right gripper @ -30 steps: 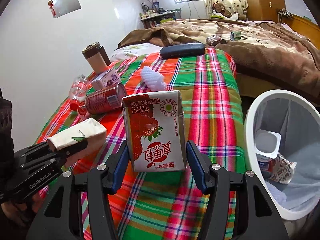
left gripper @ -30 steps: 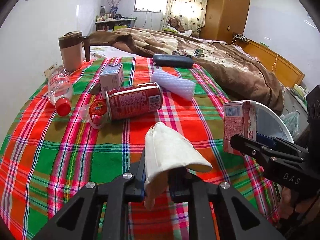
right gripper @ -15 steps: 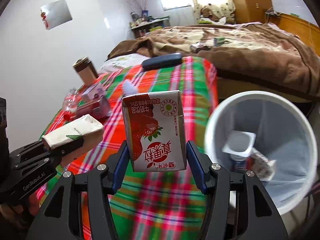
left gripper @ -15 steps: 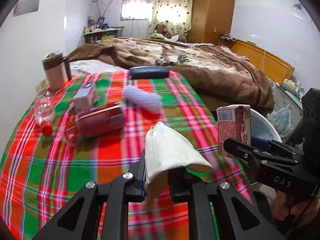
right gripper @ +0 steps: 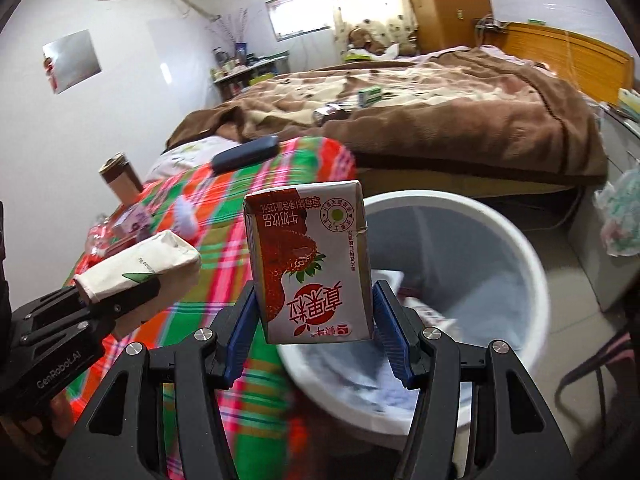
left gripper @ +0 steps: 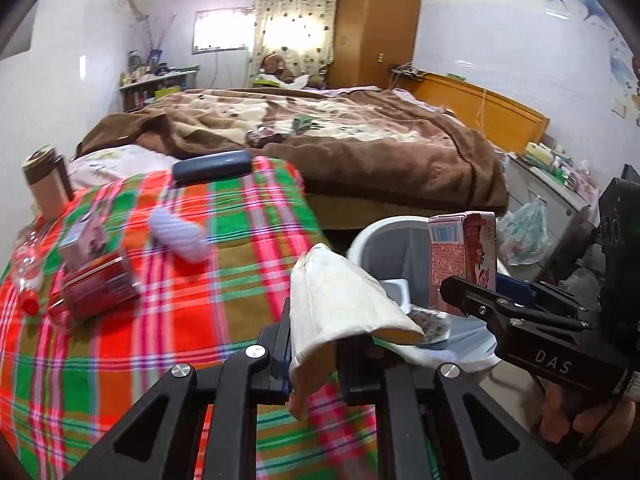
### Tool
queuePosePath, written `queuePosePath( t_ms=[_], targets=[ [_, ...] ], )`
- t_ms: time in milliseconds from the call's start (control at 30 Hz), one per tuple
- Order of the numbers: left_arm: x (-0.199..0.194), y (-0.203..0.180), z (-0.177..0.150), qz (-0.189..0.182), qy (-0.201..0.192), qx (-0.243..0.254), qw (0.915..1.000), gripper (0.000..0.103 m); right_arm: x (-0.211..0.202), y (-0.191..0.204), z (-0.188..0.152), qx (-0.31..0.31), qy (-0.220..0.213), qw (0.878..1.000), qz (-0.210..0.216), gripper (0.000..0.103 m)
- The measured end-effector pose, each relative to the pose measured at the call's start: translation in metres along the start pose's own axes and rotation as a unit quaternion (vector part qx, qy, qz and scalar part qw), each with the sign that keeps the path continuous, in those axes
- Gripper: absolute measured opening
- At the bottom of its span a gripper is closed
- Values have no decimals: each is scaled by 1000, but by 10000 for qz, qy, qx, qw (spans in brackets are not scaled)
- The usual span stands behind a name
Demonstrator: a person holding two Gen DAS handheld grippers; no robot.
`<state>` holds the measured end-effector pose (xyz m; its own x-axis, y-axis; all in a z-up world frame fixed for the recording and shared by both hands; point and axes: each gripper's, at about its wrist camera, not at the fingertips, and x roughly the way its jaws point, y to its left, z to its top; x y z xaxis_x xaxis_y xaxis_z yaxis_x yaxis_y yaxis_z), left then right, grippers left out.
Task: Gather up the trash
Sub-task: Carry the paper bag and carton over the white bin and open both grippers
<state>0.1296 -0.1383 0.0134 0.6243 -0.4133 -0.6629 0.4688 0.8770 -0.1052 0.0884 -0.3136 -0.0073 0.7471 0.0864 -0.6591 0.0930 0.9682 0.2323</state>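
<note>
In the left wrist view, the left gripper (left gripper: 312,356) is closed tight on a squashed white carton (left gripper: 340,304), held above the right edge of the checked cloth (left gripper: 120,340), just beside the white bin (left gripper: 372,236). A can (left gripper: 96,288) and a bottle (left gripper: 26,276) (both blurred) lie near the cloth's left edge.

In the right wrist view, the right gripper (right gripper: 316,328) stands wide but clamps a strawberry milk box (right gripper: 310,260) over the bin's near rim (right gripper: 400,424). Releasing now could bounce it off that rim; the two grippers, close together, could also collide.
</note>
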Motion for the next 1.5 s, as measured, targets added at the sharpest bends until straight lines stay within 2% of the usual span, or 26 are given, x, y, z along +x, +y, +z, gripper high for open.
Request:
queuePosePath(
  t_ms=[500, 767, 867, 900, 1000, 1100, 1500],
  targets=[
    [52, -58, 16, -589, 316, 201, 9976, 16, 14, -47, -2, 218, 283, 9973, -646, 58],
    [72, -72, 14, -632, 455, 250, 9967, 17, 19, -64, -6, 224, 453, 9953, -830, 58],
    [78, -72, 14, -629, 520, 255, 9963, 21, 23, -67, -7, 184, 558, 9944, -879, 59],
    [79, -72, 13, -646, 512, 254, 9963, 26, 25, -67, -7, 183, 583, 9943, -870, 59],
    [80, -72, 13, -615, 514, 228, 9965, 57, 25, -69, -9, 204, 628, 9936, -911, 59],
    [76, -69, 12, -696, 473, 135, 9964, 58, 24, -69, -10, 145, 621, 9933, -959, 59],
    [57, -54, 9, -528, 341, 55, 9980, 58, 15, -58, -6, 255, 343, 9950, -905, 59]
  ],
)
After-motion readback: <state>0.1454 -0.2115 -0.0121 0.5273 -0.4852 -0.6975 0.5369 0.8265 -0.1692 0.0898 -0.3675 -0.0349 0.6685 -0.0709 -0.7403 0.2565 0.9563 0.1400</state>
